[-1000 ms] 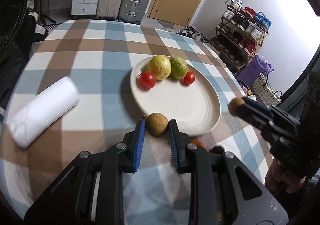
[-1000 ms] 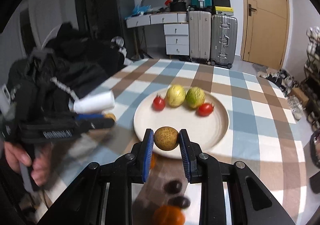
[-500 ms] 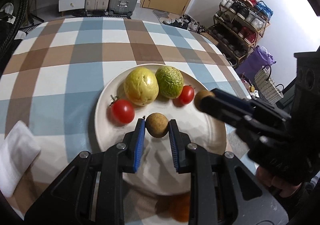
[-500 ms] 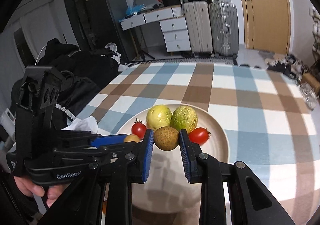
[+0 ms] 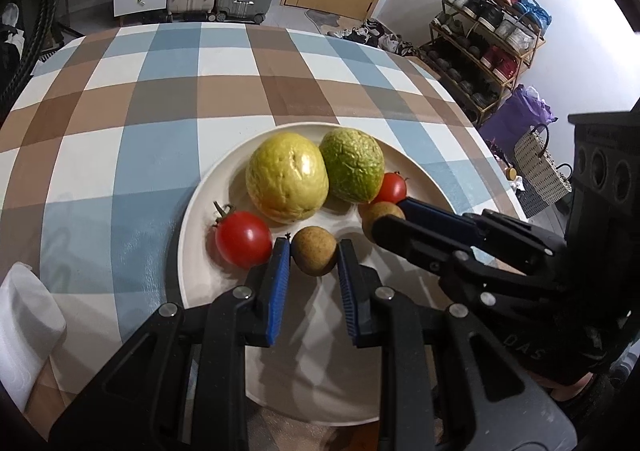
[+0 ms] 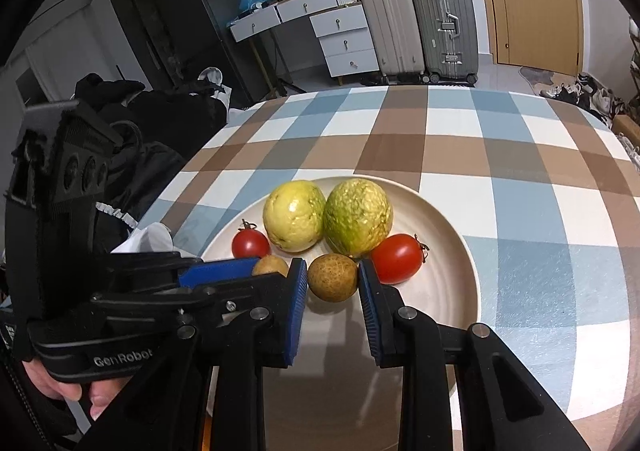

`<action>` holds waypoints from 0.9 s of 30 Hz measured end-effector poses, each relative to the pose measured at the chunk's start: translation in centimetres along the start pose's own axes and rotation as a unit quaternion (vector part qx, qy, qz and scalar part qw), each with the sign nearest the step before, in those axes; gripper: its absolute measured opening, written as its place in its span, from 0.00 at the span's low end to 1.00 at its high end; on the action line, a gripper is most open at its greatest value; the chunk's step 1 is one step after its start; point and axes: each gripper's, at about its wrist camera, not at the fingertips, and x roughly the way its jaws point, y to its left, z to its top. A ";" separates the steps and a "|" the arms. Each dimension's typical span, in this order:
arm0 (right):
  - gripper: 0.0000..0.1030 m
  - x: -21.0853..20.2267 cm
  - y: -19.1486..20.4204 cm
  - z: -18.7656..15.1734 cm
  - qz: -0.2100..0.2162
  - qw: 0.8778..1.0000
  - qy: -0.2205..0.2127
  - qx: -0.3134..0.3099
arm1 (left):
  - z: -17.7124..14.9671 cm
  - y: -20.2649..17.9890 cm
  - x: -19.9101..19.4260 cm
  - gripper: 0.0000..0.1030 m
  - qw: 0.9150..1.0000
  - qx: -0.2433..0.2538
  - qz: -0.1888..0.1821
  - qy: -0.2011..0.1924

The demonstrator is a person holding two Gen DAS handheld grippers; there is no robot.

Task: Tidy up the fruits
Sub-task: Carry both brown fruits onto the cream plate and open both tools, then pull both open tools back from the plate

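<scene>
1. Left wrist view: left gripper (image 5: 314, 257) pinches a small round brown longan-like fruit (image 5: 314, 255) between blue pads, low over the round cream plate (image 5: 192, 211). Bare plate lies just under the jaws; the red cherry tomato (image 5: 243, 238) sits at nine o'clock, the yellow guava (image 5: 287, 181) at twelve.
2. Right wrist view: right gripper (image 6: 333, 278) clamps a second brown round fruit (image 6: 333, 277); another red tomato (image 6: 396, 258) touches at two o'clock, the green guava (image 6: 357, 222) at twelve.

A yellow fruit (image 5: 287, 175) and a green fruit (image 5: 352, 164) touch on the plate (image 5: 192, 219), two tomatoes (image 5: 243, 238) flanking; two small brown fruits (image 5: 314, 255) are held over it.
</scene>
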 end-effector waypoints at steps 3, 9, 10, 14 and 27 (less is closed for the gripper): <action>0.26 0.4 -0.4 0.1 0.007 1.000 0.003 0.013 | 0.2 0.4 0.0 0.21 1.000 -0.013 -0.006 -0.002; 0.31 0.3 -0.3 0.2 0.015 1.000 -0.003 0.019 | -0.2 0.3 -0.7 0.21 1.000 -0.009 -0.001 -0.011; 0.34 0.1 -0.3 0.2 0.019 1.000 -0.005 0.021 | -0.3 0.2 -1.0 0.21 1.000 -0.008 0.001 -0.012; 0.44 -1.5 -0.3 -0.1 0.029 0.999 -0.023 0.033 | -0.5 0.1 -2.0 0.21 1.000 -0.013 0.012 -0.016; 0.77 -11.2 0.9 -3.6 0.001 0.995 -0.086 0.042 | -3.7 -2.5 -9.1 0.51 0.998 0.007 0.035 -0.060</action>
